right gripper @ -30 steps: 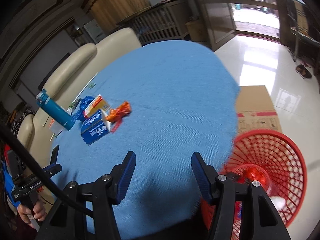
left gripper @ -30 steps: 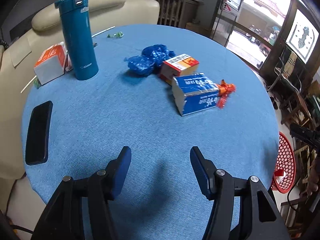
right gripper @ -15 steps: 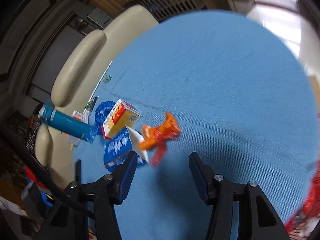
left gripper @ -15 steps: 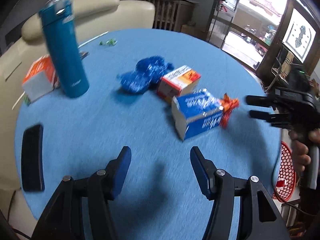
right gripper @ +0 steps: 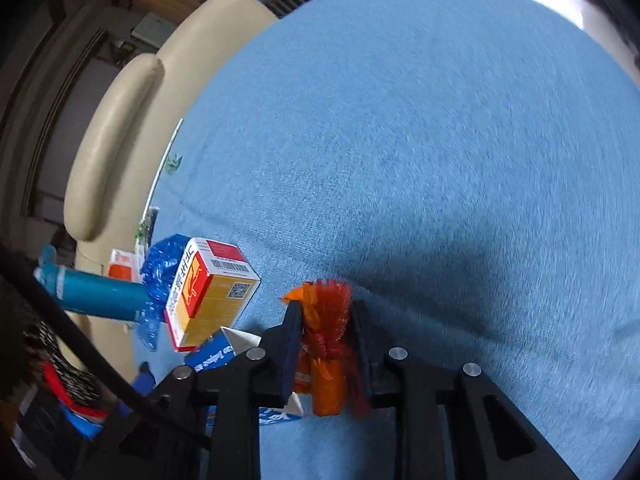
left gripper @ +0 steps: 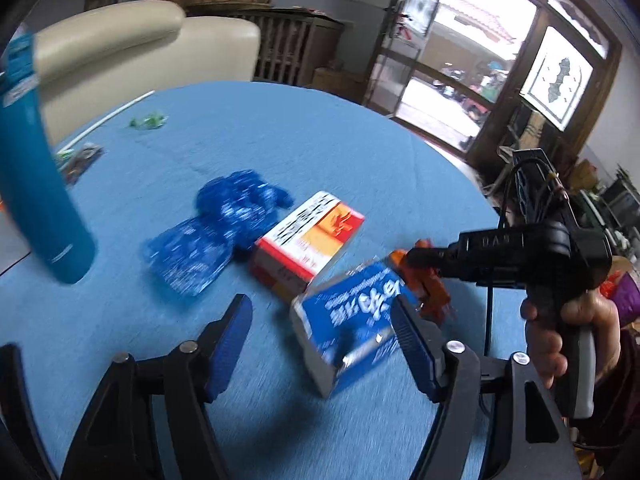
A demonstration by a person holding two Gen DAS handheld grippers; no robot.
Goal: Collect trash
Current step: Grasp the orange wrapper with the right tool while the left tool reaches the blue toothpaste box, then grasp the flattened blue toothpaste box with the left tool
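On the round blue table point(left gripper: 280, 140), a crumpled orange wrapper point(right gripper: 326, 344) sits pinched between the pads of my right gripper point(right gripper: 326, 307), which is shut on it. In the left wrist view, that gripper point(left gripper: 412, 258) reaches in from the right, held by a hand, with the wrapper point(left gripper: 430, 296) under its tip. A blue carton point(left gripper: 352, 320) lies beside the wrapper. My left gripper point(left gripper: 318, 302) hovers just in front of the carton, its jaws opening; the pads do not press it. A red-yellow box point(left gripper: 310, 236) and a crumpled blue bag point(left gripper: 224, 224) lie behind.
A teal bottle point(left gripper: 32, 184) stands at the left. A small green wrapper point(left gripper: 148, 121) and a white stick point(left gripper: 108, 120) lie at the table's far edge. Cream armchairs point(left gripper: 120, 48) stand behind the table. A glass door is at the far right.
My right gripper came down over the orange wrapper and closed on it. The left gripper moved forward towards the blue carton and its jaws spread wider.
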